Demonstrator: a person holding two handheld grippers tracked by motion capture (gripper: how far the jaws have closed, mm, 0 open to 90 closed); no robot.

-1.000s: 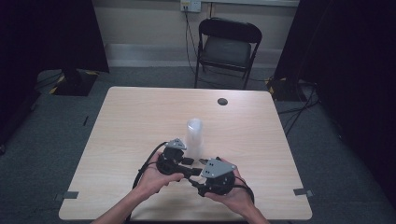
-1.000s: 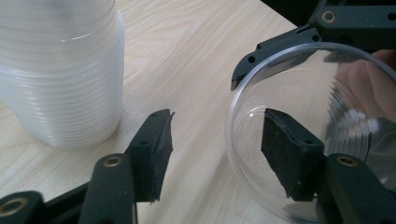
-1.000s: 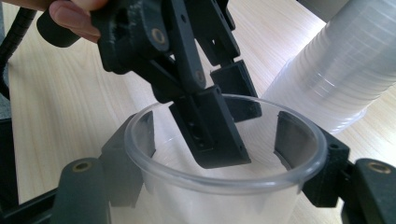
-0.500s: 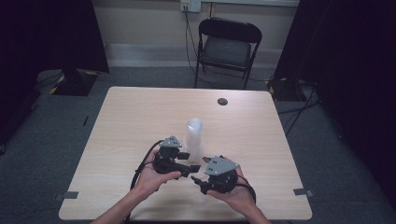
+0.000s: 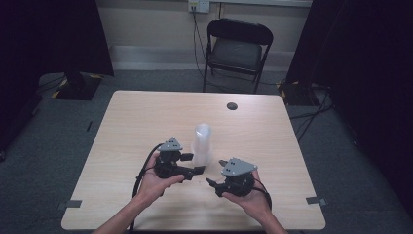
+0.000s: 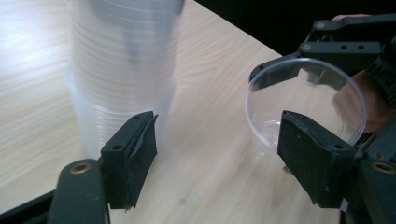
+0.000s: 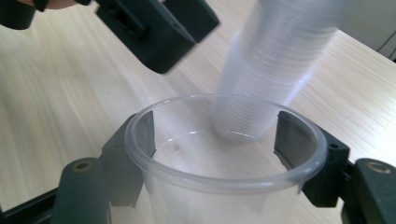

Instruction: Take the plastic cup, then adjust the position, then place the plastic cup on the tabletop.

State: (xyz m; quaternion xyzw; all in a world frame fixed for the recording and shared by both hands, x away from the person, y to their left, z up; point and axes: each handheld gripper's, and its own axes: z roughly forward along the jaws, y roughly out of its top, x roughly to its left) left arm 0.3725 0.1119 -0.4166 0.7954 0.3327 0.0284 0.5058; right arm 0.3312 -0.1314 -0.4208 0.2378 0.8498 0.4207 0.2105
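One clear, thin-walled plastic cup point(image 7: 219, 158) is already apart from the tall stack of nested clear plastic cups point(image 5: 202, 145); it sits clamped between the jaws of the right gripper point(image 5: 214, 184), rim toward that gripper's camera, near the front edge of the light wooden table point(image 5: 272, 146). What looks left is to set this cup down on the tabletop and then work through the rest of the stack, which stands upright near the table's middle. The left gripper point(image 5: 197, 171) hangs just beside the base of the stack with its jaws spread and nothing between them. A small dark round disc point(image 5: 232, 106) lies well apart toward the far edge, and a black folding chair point(image 5: 236, 48) stands beyond the table. Bare wood lies around both grippers, so nothing seems to block a placement.
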